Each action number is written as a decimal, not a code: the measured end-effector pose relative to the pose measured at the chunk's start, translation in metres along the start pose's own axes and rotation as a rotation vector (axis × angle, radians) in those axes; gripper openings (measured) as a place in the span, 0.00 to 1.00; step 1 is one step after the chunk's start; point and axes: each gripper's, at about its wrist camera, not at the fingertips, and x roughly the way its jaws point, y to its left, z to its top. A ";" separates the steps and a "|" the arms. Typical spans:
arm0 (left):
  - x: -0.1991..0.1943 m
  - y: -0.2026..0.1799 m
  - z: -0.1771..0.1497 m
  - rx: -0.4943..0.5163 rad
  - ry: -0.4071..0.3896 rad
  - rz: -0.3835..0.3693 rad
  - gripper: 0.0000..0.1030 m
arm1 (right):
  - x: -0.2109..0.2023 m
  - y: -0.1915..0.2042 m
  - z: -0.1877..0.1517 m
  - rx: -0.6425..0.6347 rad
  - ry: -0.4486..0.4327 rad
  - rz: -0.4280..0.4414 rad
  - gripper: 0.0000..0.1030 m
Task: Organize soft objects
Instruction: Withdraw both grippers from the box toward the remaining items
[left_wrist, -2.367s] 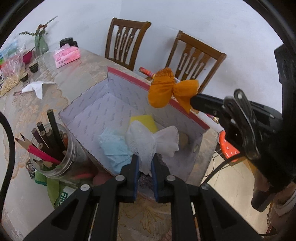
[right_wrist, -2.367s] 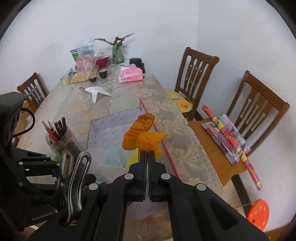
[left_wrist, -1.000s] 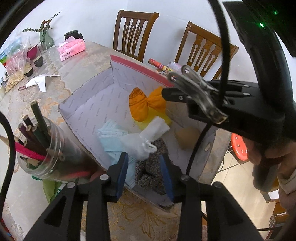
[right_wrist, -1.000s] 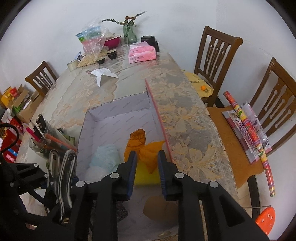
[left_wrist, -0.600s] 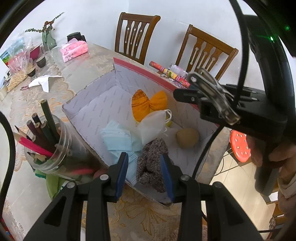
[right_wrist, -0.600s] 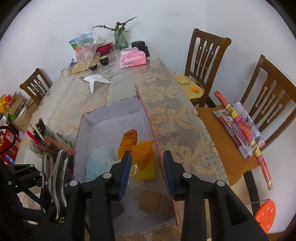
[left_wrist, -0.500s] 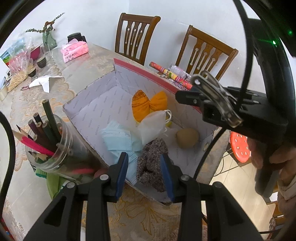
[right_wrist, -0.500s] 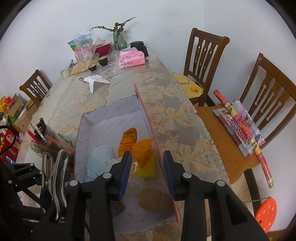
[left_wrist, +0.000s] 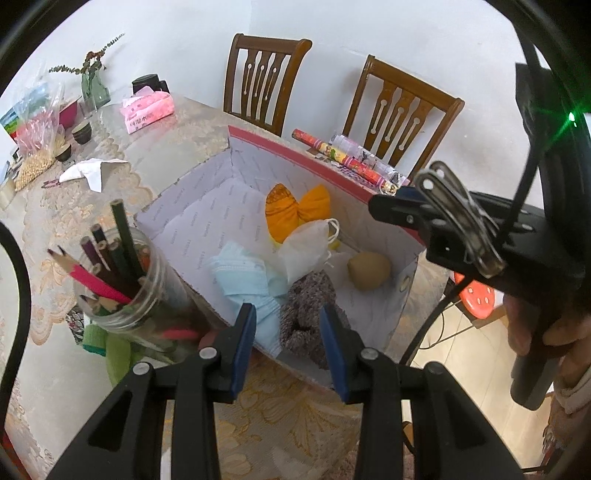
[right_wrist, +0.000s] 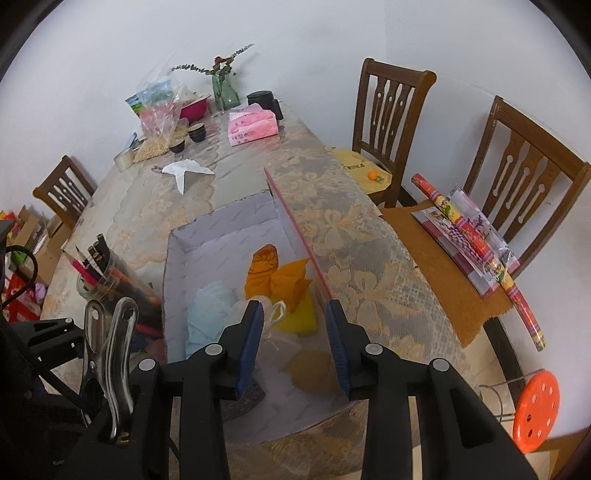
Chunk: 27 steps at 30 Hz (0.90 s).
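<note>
An open cardboard box (left_wrist: 207, 206) (right_wrist: 221, 229) sits on the table and holds the soft things. Inside lie an orange cloth bundle (left_wrist: 291, 210) (right_wrist: 273, 273), a yellow sponge (right_wrist: 297, 319), a white mesh pouch (left_wrist: 304, 247), a pale blue face mask (left_wrist: 240, 271) (right_wrist: 208, 310), a grey knitted piece (left_wrist: 306, 310) and a tan round lump (left_wrist: 369, 269) (right_wrist: 314, 365). My left gripper (left_wrist: 288, 325) hangs open above the box's near edge with nothing between its fingers. My right gripper (right_wrist: 295, 321) is open above the box, empty, with the orange cloth beyond its tips.
A clear jar of coloured pencils (left_wrist: 122, 280) (right_wrist: 107, 277) stands beside the box. Farther along the table are a pink tissue pack (right_wrist: 251, 127), a white crumpled tissue (right_wrist: 186, 170), cups and a vase (right_wrist: 223, 90). Two wooden chairs (right_wrist: 391, 122) stand at the right, one bearing rolled wrapping paper (right_wrist: 476, 236).
The right gripper let go of the orange cloth into the box, opened wider and drew back upward. The left gripper, open since dropping the white pouch, barely moved.
</note>
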 end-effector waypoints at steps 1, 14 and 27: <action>-0.002 0.001 -0.001 0.003 -0.003 -0.002 0.37 | -0.002 0.002 -0.001 0.006 -0.003 -0.004 0.35; -0.031 0.023 -0.019 0.021 -0.023 -0.030 0.37 | -0.026 0.028 -0.026 0.088 -0.007 -0.051 0.35; -0.060 0.062 -0.045 0.041 -0.025 -0.039 0.37 | -0.048 0.073 -0.056 0.173 -0.023 -0.084 0.35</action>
